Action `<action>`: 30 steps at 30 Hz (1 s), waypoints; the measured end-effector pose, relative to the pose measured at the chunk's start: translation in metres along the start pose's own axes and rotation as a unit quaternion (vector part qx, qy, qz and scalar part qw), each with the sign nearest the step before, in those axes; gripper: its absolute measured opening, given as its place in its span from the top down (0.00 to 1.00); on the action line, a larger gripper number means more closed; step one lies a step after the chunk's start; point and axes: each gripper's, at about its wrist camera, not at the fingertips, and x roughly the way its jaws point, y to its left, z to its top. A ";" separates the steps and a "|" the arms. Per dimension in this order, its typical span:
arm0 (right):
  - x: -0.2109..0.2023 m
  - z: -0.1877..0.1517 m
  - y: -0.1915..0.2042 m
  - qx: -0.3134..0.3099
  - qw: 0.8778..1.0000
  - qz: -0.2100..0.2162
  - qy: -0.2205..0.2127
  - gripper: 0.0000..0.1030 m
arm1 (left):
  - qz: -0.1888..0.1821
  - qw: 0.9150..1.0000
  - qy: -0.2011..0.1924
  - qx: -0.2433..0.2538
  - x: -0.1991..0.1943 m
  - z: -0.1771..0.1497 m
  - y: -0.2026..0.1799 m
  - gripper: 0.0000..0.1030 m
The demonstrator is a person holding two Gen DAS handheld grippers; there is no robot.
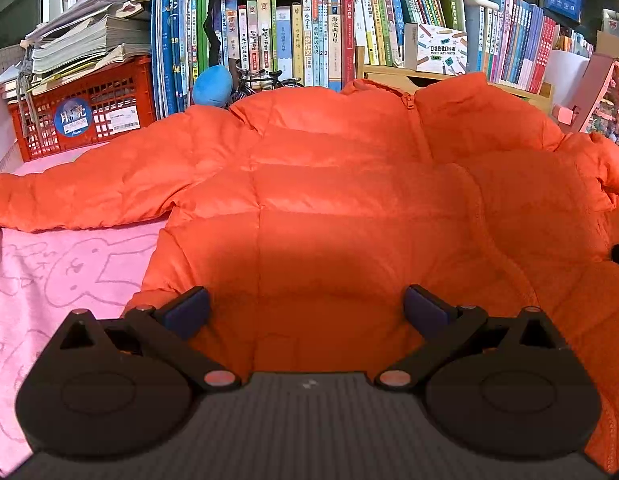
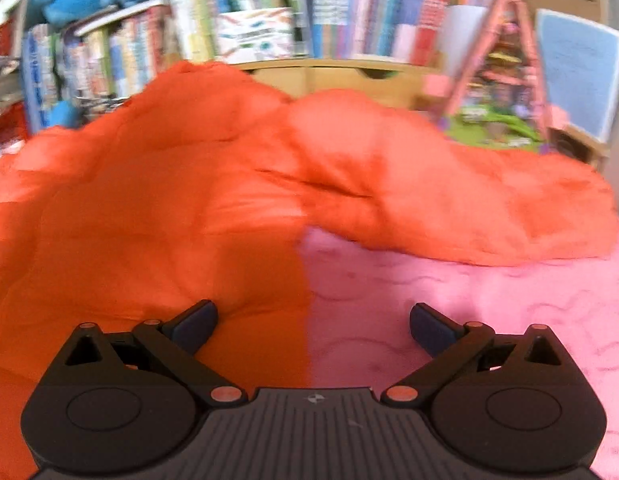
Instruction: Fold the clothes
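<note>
Jacket, orange puffer, lies spread flat on pink blanket w/ bunny line drawings. Zip side up: zipper runs from collar down toward my side, curving right. One sleeve stretched out to the left over the blanket, cuff near the left edge of view. Other sleeve seen in right wrist view, stretched right across blanket, bunched a bit near the shoulder.

My left gripper is wide open, holding nothing, fingers apart over the jacket's lower body near the hem. Left finger pad sits just by the jacket's side edge where it meets the blanket; can't tell if pads touch fabric.

My right gripper also wide open, empty. It straddles the jacket's right side edge: left finger over orange fabric, right finger over bare blanket. Right wrist view is motion-blurred, so detail is soft; contact w/ fabric can't be told.

Bkgd in left view: red crate w/ paper stack on top at far left, behind the sleeve. Row of upright books behind jacket, blue plush and small model bike in front of them, just past the collar. Wooden drawer unit behind the jacket, pink toy house at far right.
</note>
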 end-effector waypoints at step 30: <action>0.073 0.104 0.033 0.030 0.994 -0.074 -0.074 0.00 | -0.007 1.000 -0.008 -0.018 0.000 0.000 0.005 0.00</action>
